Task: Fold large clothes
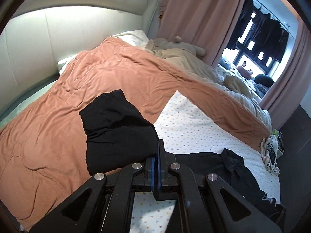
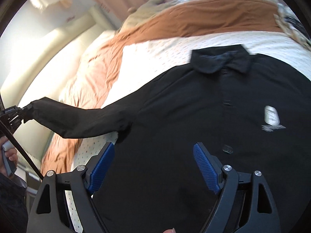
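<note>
You worked in a home bedroom. A bed with a dotted sheet carried a rumpled orange duvet; pink curtains framed a window, where dark clothes hung on a rail.

My right gripper hangs wide open over the flat shirt, with nothing between it and the cloth. To my left the raised sleeve spans the way. Beyond the bare sheet, the bunched duvet blocks the far side.
</note>
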`<state>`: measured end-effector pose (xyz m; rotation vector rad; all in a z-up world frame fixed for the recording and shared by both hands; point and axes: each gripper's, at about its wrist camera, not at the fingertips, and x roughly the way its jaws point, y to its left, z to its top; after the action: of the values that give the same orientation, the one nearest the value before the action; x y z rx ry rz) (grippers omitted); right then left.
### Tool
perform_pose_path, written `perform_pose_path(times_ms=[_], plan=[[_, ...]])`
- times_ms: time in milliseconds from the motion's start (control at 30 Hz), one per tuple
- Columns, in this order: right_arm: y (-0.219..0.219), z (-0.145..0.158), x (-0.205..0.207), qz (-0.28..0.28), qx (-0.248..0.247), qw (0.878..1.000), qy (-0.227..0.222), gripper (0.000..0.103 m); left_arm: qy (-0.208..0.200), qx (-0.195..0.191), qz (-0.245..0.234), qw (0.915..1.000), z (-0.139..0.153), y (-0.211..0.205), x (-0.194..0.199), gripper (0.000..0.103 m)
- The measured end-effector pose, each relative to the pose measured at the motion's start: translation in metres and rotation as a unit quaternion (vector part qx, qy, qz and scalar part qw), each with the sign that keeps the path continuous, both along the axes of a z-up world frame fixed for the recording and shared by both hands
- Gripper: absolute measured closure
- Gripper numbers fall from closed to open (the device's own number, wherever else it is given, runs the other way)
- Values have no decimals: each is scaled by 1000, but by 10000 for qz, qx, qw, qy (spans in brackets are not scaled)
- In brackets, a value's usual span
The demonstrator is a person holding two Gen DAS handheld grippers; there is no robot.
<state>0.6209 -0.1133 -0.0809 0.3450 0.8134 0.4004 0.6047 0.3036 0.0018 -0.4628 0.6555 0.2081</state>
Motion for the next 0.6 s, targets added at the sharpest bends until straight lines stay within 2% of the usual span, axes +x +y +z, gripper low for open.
perform_pose_path(times_ms=[133, 233, 267, 400, 600], plan=[[-45, -2, -39, -372, -64, 9992, -143, 18, -211, 131, -357, 9991, 34, -42, 5, 99], [-76, -6, -63, -669, -102, 9975, -215, 2, -301, 206, -601, 9975, 51, -70, 9, 99], [-86, -8, -70, -765, -69, 9967, -244, 0, -338, 242, -705, 9966, 57, -83, 11, 99], [-115, -10, -93, -1094, 148, 9935, -294, 0, -386, 319, -1045, 9933, 69, -123, 20, 99], [-147, -14, -93, -1472, 610, 9869, -232, 0, -389, 394, -1537, 9866, 75, -186, 35, 99]])
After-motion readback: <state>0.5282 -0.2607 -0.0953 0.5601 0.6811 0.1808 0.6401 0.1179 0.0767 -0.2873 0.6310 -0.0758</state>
